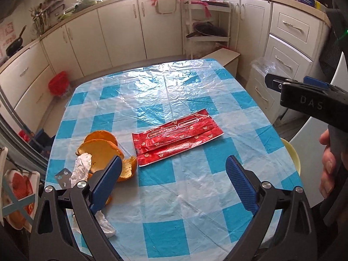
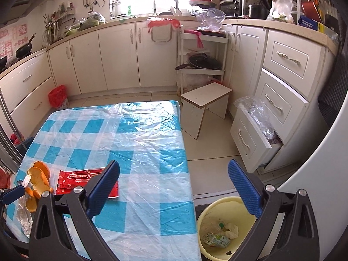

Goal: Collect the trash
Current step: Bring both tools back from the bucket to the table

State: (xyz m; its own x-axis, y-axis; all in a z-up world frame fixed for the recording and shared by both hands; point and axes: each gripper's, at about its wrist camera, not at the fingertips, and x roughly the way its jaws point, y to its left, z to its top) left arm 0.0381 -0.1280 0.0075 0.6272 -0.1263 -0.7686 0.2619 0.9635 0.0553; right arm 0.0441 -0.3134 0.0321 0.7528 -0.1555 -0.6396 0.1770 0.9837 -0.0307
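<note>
**Both grippers wide and empty; trash on table and in bin**

Left gripper [image 1: 173, 175] stands over the near part of the table [image 1: 195, 82], its jaws spread wide with nothing between the pads. Its left finger sits just in front of the orange peel [image 1: 102, 150], partly covering it; whether they touch cannot be told. Crumpled clear wrapping [image 1: 81, 169] lies against the peel, and a white crumpled scrap [image 1: 106, 224] lies by the same finger nearer the camera.

A red wrapper [image 1: 177, 136] lies flat on the blue-and-white checked cover, just right of the peel and ahead of the open jaws.

Right gripper [image 2: 174, 187] is also spread wide and empty. It hangs over the table's right edge, its right finger above the yellow bin [image 2: 226, 202] on the floor beside the table. The bin holds crumpled plastic and a green-printed packet [image 2: 216, 238].

From the left view, a hand [image 1: 329, 163] grips the right tool's handle.
</note>
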